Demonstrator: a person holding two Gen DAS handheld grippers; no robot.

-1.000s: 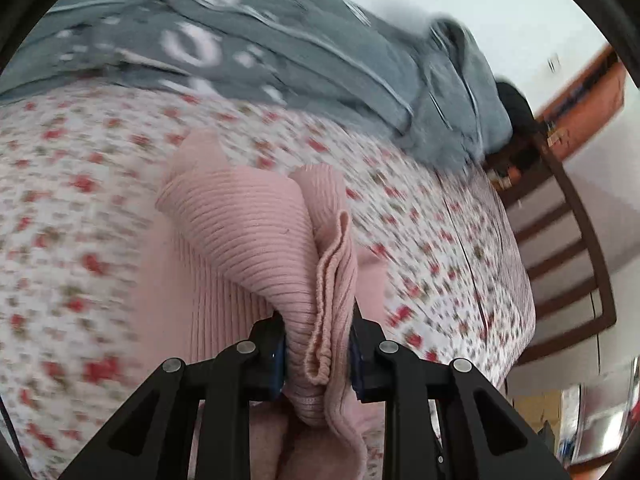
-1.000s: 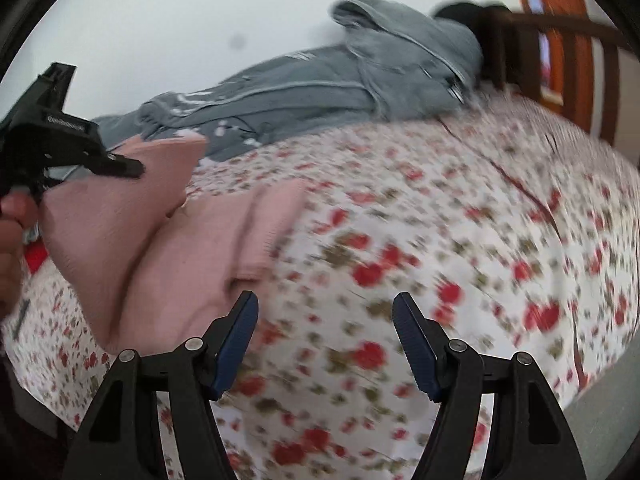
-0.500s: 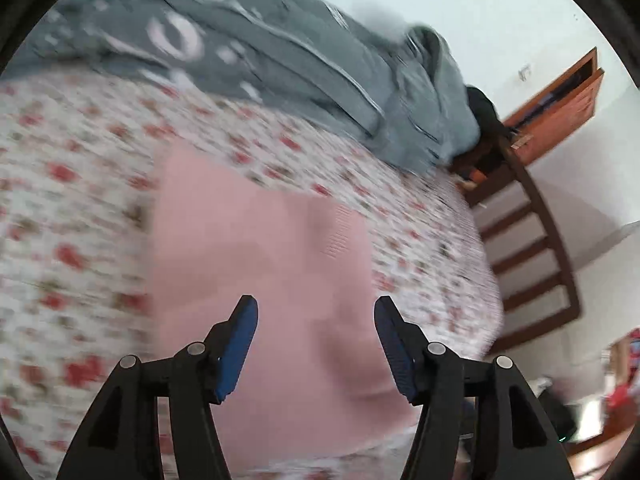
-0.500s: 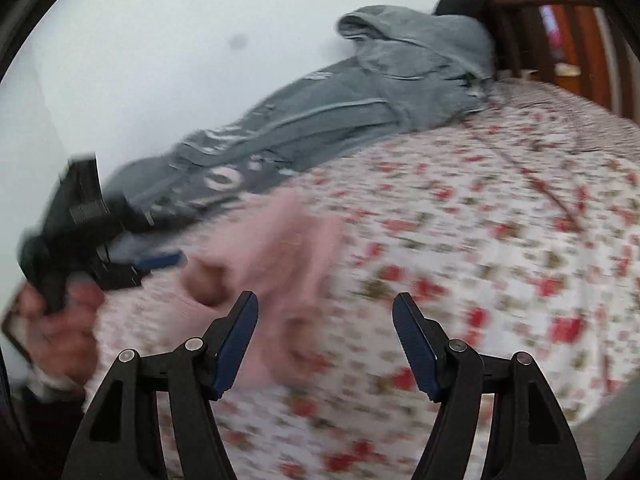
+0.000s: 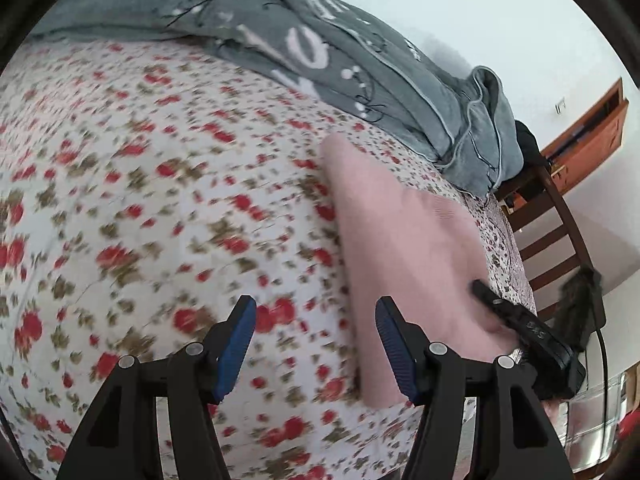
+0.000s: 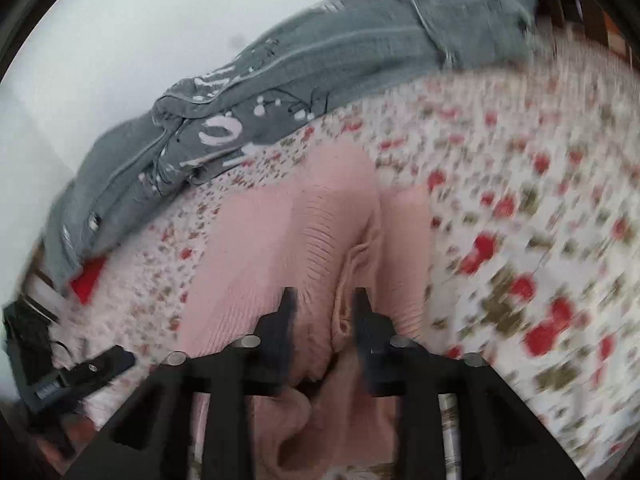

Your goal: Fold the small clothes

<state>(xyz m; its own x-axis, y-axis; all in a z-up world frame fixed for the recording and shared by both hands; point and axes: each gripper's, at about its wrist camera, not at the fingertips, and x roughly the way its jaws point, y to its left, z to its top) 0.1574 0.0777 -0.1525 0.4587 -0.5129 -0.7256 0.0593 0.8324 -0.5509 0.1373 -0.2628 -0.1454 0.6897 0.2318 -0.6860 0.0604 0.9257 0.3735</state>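
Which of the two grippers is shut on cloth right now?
The right gripper: its jaws pinch a bunched fold of the pink knit garment. The left gripper is open over the floral bedsheet, holding nothing.

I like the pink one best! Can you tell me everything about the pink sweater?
The pink sweater is soft ribbed knit, pale pink. It lies mostly flat on the flowery bedsheet, near the grey blanket. The right hand-held gripper is shut on a bunched, wrinkly fold at its near edge. The left hand-held gripper is open beside it, not touching.
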